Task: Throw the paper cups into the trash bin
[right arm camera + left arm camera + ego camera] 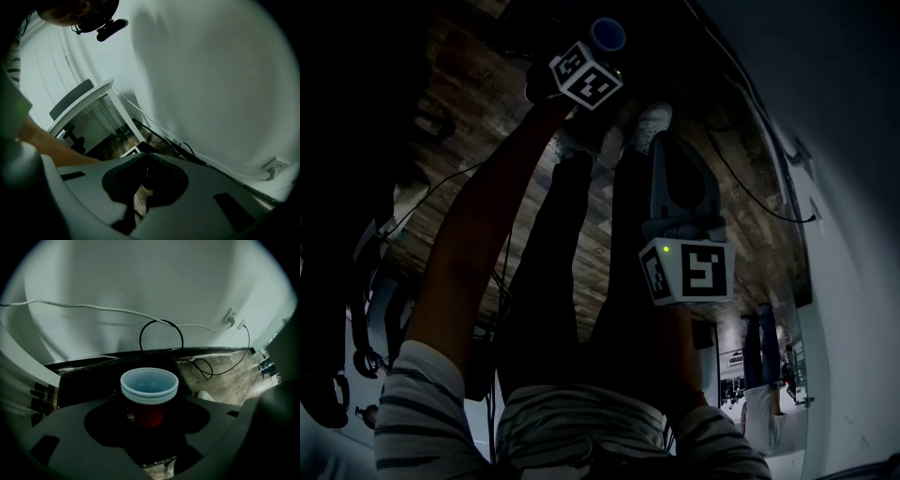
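Stacked paper cups, red outside with pale blue rims, stand upright between the jaws of my left gripper, which is shut on them. In the head view their blue rim shows just beyond the left gripper, held out over the floor ahead of the person's feet. Right behind the cups lies a black-lined trash bin. My right gripper is shut with its jaws meeting and nothing between them. It hangs lower and nearer the body.
The person's dark-trousered legs and pale shoes stand on a wood floor. Black cables and a white cord run along the white wall to sockets. A white table stands to the right gripper's left.
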